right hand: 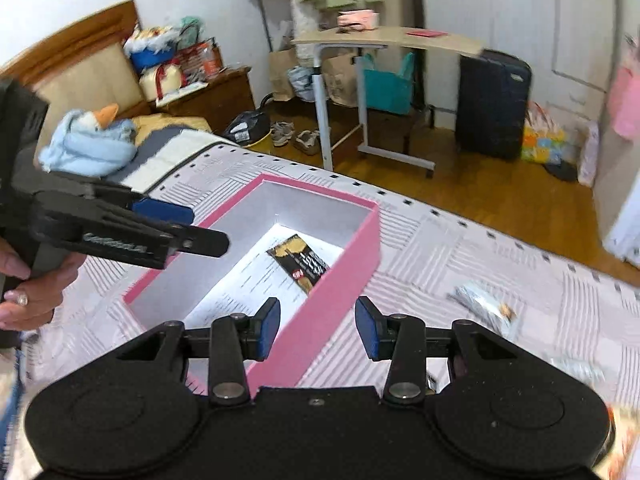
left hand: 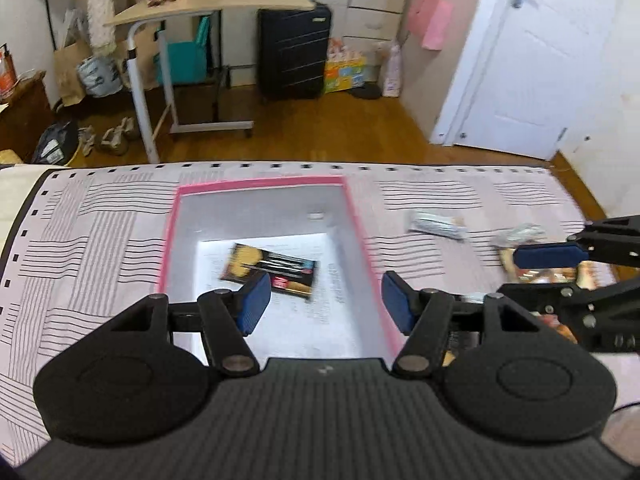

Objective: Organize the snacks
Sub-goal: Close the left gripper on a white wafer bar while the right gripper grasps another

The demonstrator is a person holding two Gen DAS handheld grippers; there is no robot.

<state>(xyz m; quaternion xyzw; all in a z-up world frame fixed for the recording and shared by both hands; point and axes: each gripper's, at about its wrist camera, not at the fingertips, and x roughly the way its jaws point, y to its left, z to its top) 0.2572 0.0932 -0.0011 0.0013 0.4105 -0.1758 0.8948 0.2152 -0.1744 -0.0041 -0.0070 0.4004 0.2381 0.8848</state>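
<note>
At the bottom of the left wrist view your left gripper (left hand: 324, 300) has its fingers parted with nothing between them; in the right wrist view your right gripper (right hand: 316, 328) likewise stands narrowly apart and empty, straddling the near wall of the pink box (right hand: 340, 248); inside that box, mid-frame, one dark snack packet (left hand: 272, 272) already lies flat on the white floor, so one item looks done; to the right of the box, on the bed cover (left hand: 100, 220), a silvery packet (left hand: 438, 226) and blurred others beyond still wait; most of the sorting seems left.
</note>
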